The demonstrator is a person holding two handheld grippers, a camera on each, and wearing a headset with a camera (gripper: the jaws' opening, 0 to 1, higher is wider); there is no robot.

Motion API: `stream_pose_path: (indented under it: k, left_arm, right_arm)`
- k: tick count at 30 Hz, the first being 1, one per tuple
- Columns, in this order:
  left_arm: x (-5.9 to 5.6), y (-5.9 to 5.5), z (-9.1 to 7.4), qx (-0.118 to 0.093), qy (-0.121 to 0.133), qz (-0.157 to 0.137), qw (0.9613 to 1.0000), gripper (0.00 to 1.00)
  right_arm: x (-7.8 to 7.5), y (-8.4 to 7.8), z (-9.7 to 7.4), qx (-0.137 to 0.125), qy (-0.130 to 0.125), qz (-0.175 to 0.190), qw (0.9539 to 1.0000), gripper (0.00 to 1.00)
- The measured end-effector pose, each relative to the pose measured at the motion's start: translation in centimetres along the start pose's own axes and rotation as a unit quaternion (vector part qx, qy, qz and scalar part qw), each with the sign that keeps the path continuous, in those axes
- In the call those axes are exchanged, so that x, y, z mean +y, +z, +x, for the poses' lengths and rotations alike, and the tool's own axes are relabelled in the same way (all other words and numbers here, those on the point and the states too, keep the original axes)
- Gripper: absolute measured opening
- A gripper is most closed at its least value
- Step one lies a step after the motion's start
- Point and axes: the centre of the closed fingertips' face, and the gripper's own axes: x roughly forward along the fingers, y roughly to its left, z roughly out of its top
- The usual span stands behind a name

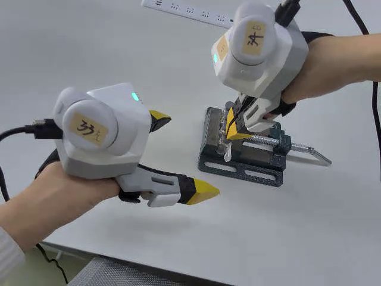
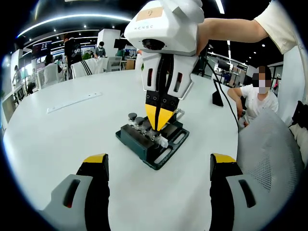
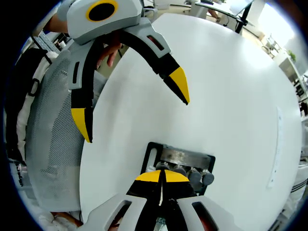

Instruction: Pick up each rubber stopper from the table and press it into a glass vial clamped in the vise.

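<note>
A dark green vise (image 1: 241,161) stands on the white table and clamps a row of glass vials. My right gripper (image 1: 234,134) points straight down onto the row, jaws shut, tips touching the top of one vial (image 2: 161,139); no stopper is visible between the tips. Other vials (image 2: 138,120) in the row carry grey stoppers (image 3: 203,178). In its own view, the right gripper (image 3: 162,176) is closed over the vise (image 3: 185,156). My left gripper (image 1: 184,154) hovers open and holding nothing to the left of the vise, and it (image 2: 159,160) faces the vise (image 2: 144,147).
A white power strip (image 1: 184,9) lies at the far side of the table. The vise's screw handle (image 1: 309,152) sticks out to the right. A grey mesh chair (image 3: 55,144) stands by the near table edge. People sit at desks behind (image 2: 255,96).
</note>
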Motion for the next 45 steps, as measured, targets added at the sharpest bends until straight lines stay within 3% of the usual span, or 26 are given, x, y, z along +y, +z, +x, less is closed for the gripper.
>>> stream_pose_path:
  k: [8, 13, 23, 27, 29, 32, 40, 45]
  left_arm:
    - [0.03, 0.03, 0.04, -0.001, 0.000, 0.001, 1.0000, 0.85]
    - [-0.04, 0.18, 0.10, -0.002, 0.001, 0.000, 1.0000, 0.85]
    - [0.13, 0.18, -0.11, -0.005, 0.005, -0.002, 1.0000, 0.84]
    - [0.15, 0.08, -0.08, -0.005, 0.004, -0.001, 1.0000, 0.84]
    - [0.15, 0.07, 0.01, -0.004, 0.004, 0.000, 1.0000, 0.84]
    - [0.01, 0.20, 0.12, -0.005, 0.002, 0.000, 1.0000, 0.84]
    - [0.00, 0.31, 0.16, -0.004, 0.001, 0.001, 1.0000, 0.84]
    - [-0.12, 0.31, 0.15, -0.001, -0.001, 0.003, 1.0000, 0.84]
  right_arm:
    - [-0.27, -0.07, 0.26, 0.022, -0.011, -0.007, 0.9997, 0.00]
    - [-0.34, 0.03, 0.34, 0.031, -0.007, 0.011, 0.9994, 0.00]
    - [-0.47, -0.03, 0.28, 0.019, 0.011, 0.055, 0.9983, 0.00]
    - [-0.19, 0.10, 0.27, 0.020, 0.010, 0.051, 0.9984, 0.00]
    - [-0.23, 0.06, 0.23, 0.046, -0.004, 0.015, 0.9988, 0.00]
    - [-0.30, 0.17, 0.50, 0.057, -0.003, 0.023, 0.9981, 0.00]
    - [-0.36, -0.11, 0.40, 0.045, 0.004, 0.039, 0.9982, 0.00]
    - [-0.20, -0.12, 0.18, 0.040, 0.004, 0.027, 0.9988, 0.00]
